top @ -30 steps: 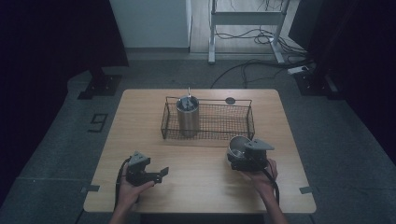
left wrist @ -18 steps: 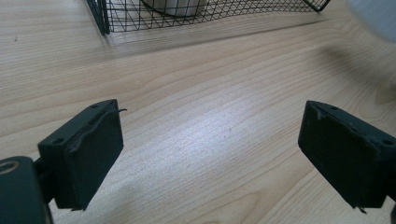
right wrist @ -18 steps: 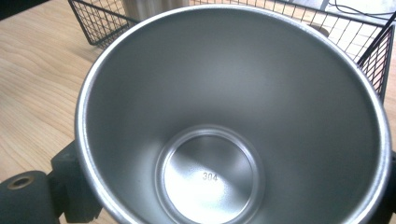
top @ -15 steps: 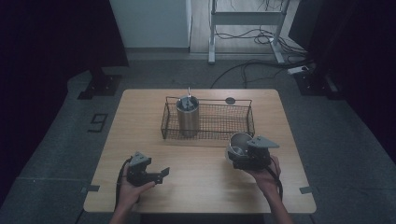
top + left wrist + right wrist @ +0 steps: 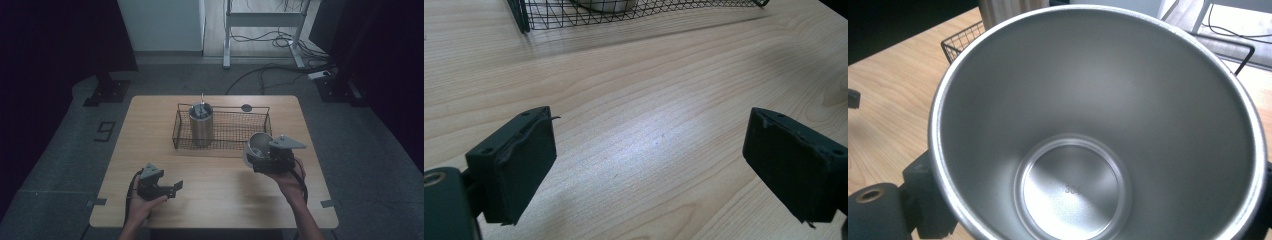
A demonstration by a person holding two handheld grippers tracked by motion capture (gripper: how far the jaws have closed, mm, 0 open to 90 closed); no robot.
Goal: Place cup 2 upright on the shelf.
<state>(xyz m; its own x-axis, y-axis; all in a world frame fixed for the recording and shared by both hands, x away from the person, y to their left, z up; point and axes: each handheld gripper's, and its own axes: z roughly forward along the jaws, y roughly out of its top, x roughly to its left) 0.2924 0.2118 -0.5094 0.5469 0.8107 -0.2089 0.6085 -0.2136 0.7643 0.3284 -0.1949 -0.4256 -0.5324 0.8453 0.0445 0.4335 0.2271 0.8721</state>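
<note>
The near half of the table [image 5: 215,200] is bare wood between the left gripper [image 5: 172,189] and the right gripper [image 5: 255,162], so a hand can pass there. Farther back, the wire basket [image 5: 235,131] stands across the middle, with a tall metal canister [image 5: 201,125] upright in its left end. The steel cup [image 5: 256,148] sits just before the basket's right corner.

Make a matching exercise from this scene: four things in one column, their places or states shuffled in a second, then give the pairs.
Things:
1. steel cup
2. left gripper
3. wire basket
4. tall steel canister

States:
A. open, nothing between its jaws, above bare tabletop
B. standing upright at the basket's left end
C. held in the right gripper, its mouth facing that gripper's camera
D. resting on the table's far half

Pairs: 1-C, 2-A, 3-D, 4-B
</note>
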